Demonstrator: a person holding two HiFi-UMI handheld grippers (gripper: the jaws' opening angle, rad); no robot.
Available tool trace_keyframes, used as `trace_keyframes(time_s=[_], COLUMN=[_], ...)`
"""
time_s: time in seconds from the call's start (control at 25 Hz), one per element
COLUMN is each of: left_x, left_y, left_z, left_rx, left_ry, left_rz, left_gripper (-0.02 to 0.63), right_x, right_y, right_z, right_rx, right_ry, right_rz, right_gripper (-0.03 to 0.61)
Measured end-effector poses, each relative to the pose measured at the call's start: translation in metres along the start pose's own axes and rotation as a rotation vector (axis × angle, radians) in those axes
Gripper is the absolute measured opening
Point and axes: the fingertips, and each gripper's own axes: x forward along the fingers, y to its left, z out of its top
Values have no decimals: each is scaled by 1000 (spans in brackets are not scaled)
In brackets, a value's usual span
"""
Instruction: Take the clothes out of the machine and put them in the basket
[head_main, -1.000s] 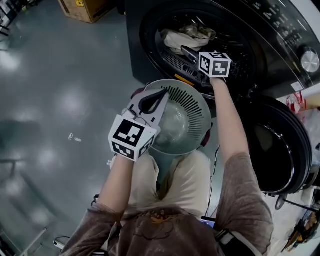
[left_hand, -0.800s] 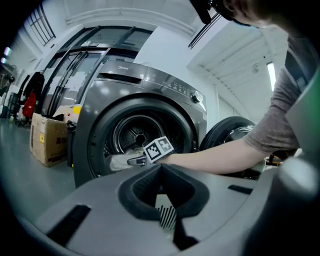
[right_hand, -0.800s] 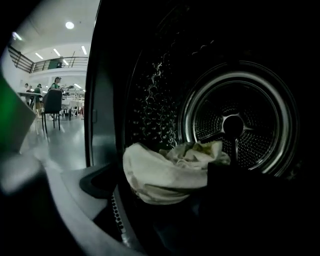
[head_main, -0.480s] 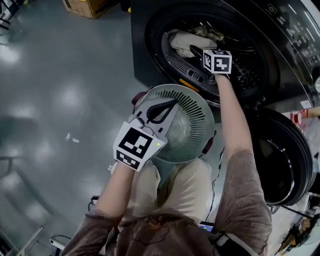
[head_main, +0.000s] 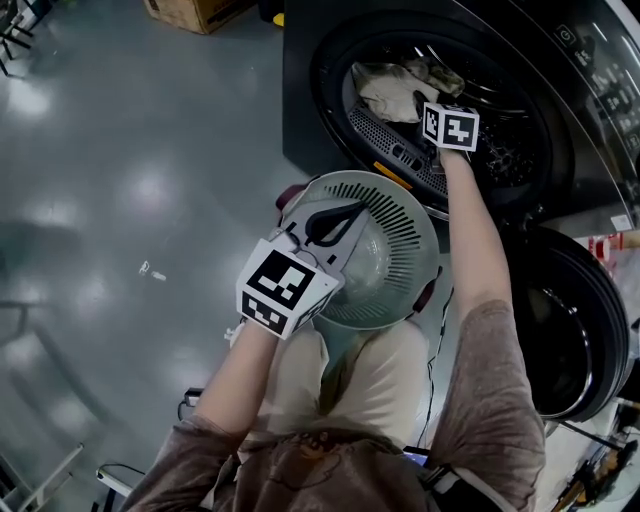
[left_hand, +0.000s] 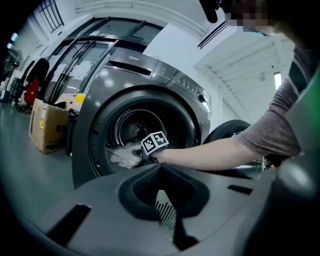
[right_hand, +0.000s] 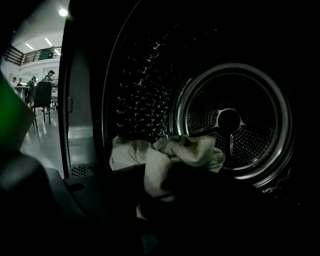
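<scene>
A cream cloth (head_main: 395, 85) lies bunched at the front of the dark washing machine's drum (right_hand: 230, 120). My right gripper (head_main: 420, 100) reaches into the drum and its jaws are closing, with a fold of that cloth (right_hand: 185, 150) pinched between them. A round grey slotted basket (head_main: 400, 240) sits on the person's lap just below the drum opening. My left gripper (head_main: 350, 212) lies across its near rim, fingertips together, and basket slats (left_hand: 165, 215) show through the gap behind the tips. From the left gripper view the cloth (left_hand: 125, 155) shows beside the right marker cube.
The machine's round door (head_main: 570, 320) hangs open at the right, beside the person's right arm. A cardboard box (head_main: 195, 10) stands on the grey floor left of the machine. People and chairs are far off in the room behind.
My right gripper has gone a little deeper and lower into the drum, onto the cream cloth. The left gripper and basket have stayed put.
</scene>
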Motion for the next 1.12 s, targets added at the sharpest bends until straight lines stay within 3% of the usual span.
trace_keyframes(time_s=[0.12,0.24,0.4,0.8,1.12], left_x=[-3,-3,1,-2,-8], left_y=[0,-3,3,-3,1], left_z=[-1,-4,-5,-5,-1], left_rx=[2,13,10,25,32], left_ry=[-2,3,13,9,-13], left_rz=[11,19,28,68,127], left_gripper=[3,3,3,3,3], right_x=[-11,-26,-46,-133,-204], right_y=[3,11,20,64,89], right_z=[0,3,4,7,-19], right_rx=[-2,-14,-18,-19,3], right_ry=[-1,-24,-45,-139,-163], right_rz=[-3,25,32,159,236], right_gripper=[77,51,44,40,40])
